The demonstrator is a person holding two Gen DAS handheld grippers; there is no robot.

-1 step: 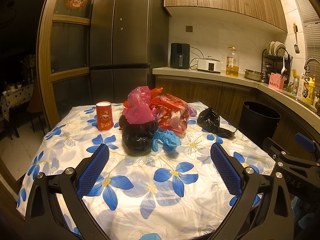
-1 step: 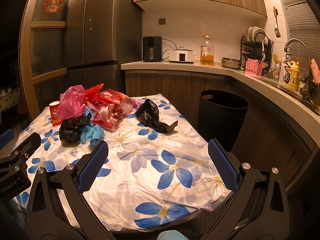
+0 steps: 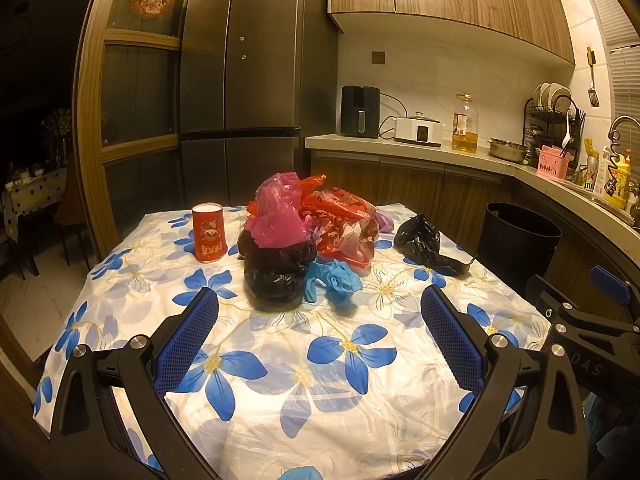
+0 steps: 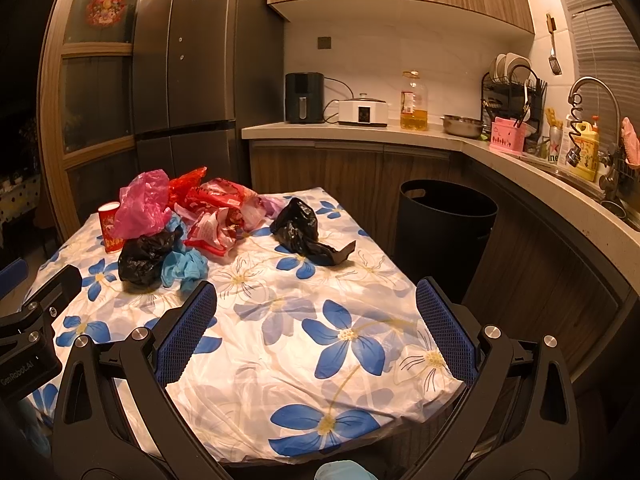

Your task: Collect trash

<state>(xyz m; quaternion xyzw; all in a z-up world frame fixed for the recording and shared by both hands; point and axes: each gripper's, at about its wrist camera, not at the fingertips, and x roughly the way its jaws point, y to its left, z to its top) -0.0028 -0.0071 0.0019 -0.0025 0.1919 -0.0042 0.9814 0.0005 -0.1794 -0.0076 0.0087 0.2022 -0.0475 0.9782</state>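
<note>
crinkled plastic bags (image 3: 320, 228) heaped on floral tablecloth (image 3: 340, 392).

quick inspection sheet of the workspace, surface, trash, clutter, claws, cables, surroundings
surface: table under a blue-flowered cloth.
job's things: pink bag on a black bag, red bags behind, blue glove beside; a second black bag lies apart, nearer the bin.
clutter: red cup, upright.
grippers: left claw and right claw both open, holding nothing.
cables: one runs behind the white cooker.
surroundings: fridge, counter, dish rack, sink tap.
</note>
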